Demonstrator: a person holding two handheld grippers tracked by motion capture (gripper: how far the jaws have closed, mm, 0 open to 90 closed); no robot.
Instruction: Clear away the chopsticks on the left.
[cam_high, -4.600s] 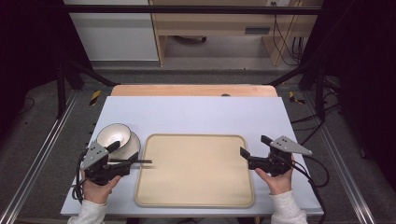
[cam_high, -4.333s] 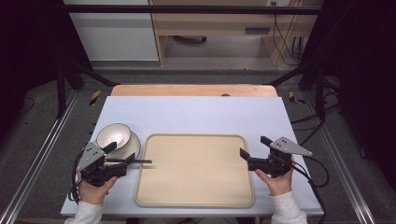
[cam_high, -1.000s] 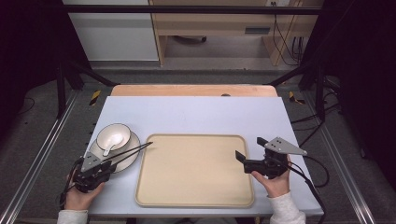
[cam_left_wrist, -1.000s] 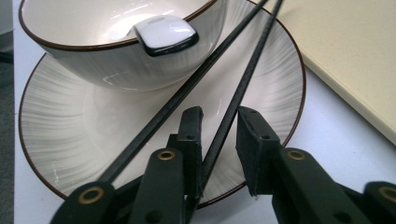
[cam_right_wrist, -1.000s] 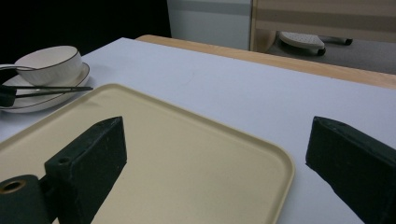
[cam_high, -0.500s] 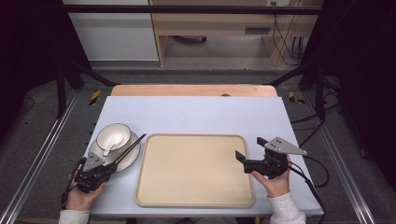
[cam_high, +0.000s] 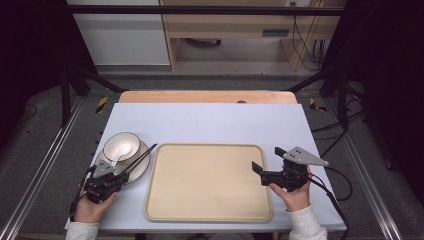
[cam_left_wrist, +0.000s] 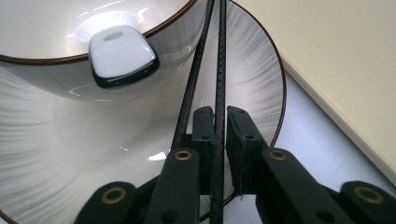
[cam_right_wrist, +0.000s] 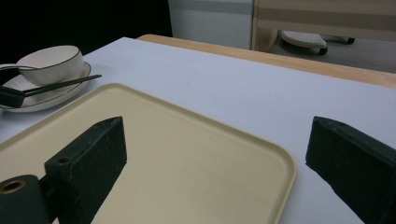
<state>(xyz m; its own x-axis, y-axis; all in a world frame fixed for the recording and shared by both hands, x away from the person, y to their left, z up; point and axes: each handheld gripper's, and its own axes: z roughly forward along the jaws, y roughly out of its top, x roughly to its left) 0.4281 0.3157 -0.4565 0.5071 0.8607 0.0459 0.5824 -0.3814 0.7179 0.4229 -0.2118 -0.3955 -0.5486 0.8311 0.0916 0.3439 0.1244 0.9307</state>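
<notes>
My left gripper (cam_high: 122, 175) (cam_left_wrist: 222, 116) is shut on a pair of black chopsticks (cam_high: 142, 156) (cam_left_wrist: 218, 56). One stick is pinched between the pads; the other runs beside and under the left jaw. The sticks slant across a white plate (cam_high: 143, 169) (cam_left_wrist: 252, 70) toward the tray. On the plate stands a white bowl (cam_high: 121, 145) (cam_left_wrist: 46, 28) with a white spoon (cam_high: 116, 157) (cam_left_wrist: 122, 56) leaning out of it. My right gripper (cam_high: 267, 160) (cam_right_wrist: 217, 135) is open, empty, over the right edge of the beige tray (cam_high: 210, 182) (cam_right_wrist: 187, 158).
The bare beige tray lies at the middle of the pale table top (cam_high: 210, 122). A wooden strip (cam_high: 205, 97) borders the table's far edge. In the right gripper view, the bowl (cam_right_wrist: 49, 58) and chopsticks (cam_right_wrist: 65, 84) are at the far left.
The left hand has drawn back toward the near edge. The chopsticks have swung from pointing right at the tray to slanting across the plate. The right gripper has hardly moved.
</notes>
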